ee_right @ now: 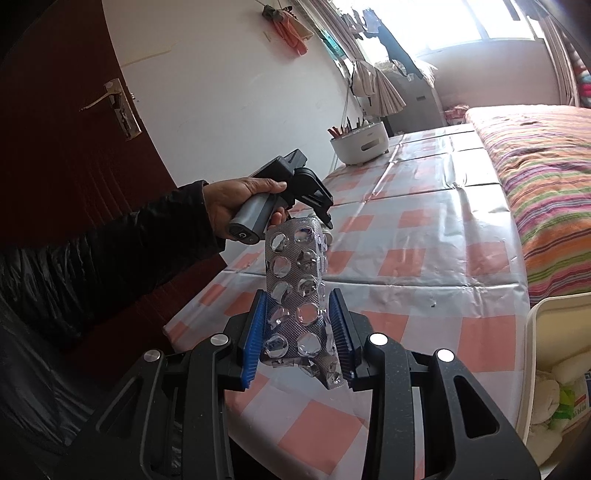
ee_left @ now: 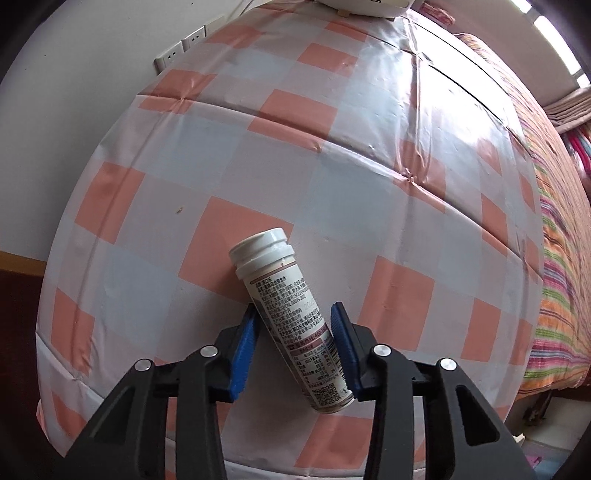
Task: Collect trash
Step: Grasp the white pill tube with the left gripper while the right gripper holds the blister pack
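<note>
Left wrist view, left gripper (ee_left: 295,343) clamped on white cylindrical plastic tablet tube (ee_left: 291,321) lying on checked table (ee_left: 369,166), right gripper (ee_right: 300,332) holding silver foil blister pack (ee_right: 297,295) upright.

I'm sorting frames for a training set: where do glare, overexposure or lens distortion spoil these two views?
Left wrist view: fisheye bulges the checked tablecloth, with window sheen at upper right; the tablet tube stays sharp. Right wrist view: the window is blown out, the door dark, the blister pack glinting.
</note>
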{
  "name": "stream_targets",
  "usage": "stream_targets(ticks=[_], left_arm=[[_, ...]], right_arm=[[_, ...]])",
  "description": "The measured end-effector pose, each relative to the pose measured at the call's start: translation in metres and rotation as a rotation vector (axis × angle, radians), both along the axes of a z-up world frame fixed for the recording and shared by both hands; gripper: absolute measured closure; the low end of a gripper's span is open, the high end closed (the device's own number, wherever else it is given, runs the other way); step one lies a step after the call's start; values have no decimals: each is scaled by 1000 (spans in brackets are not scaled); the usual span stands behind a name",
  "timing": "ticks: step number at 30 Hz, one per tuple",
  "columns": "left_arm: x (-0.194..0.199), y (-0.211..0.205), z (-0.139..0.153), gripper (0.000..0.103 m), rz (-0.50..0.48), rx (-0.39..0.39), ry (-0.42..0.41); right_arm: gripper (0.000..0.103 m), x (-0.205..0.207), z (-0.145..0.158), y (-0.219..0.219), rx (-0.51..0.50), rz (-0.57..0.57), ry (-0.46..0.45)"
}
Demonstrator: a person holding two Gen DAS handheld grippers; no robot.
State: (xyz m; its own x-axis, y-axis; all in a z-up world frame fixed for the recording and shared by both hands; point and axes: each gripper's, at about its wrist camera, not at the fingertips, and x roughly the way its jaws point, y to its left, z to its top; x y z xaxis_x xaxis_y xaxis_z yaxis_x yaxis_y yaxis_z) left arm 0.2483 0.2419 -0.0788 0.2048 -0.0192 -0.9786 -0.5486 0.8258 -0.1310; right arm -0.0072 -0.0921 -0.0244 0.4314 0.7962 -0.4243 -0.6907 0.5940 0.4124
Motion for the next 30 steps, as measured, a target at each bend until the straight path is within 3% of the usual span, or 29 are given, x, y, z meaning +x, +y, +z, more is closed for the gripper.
stream_targets(ticks=[12, 30], left_arm=[[-26, -20, 12, 73, -180, 0, -150], [-116, -70, 36, 75, -382, -40, -367]], right_arm=[[69, -2, 2, -14, 6, -73, -1], [69, -7, 14, -28, 14, -209, -17]])
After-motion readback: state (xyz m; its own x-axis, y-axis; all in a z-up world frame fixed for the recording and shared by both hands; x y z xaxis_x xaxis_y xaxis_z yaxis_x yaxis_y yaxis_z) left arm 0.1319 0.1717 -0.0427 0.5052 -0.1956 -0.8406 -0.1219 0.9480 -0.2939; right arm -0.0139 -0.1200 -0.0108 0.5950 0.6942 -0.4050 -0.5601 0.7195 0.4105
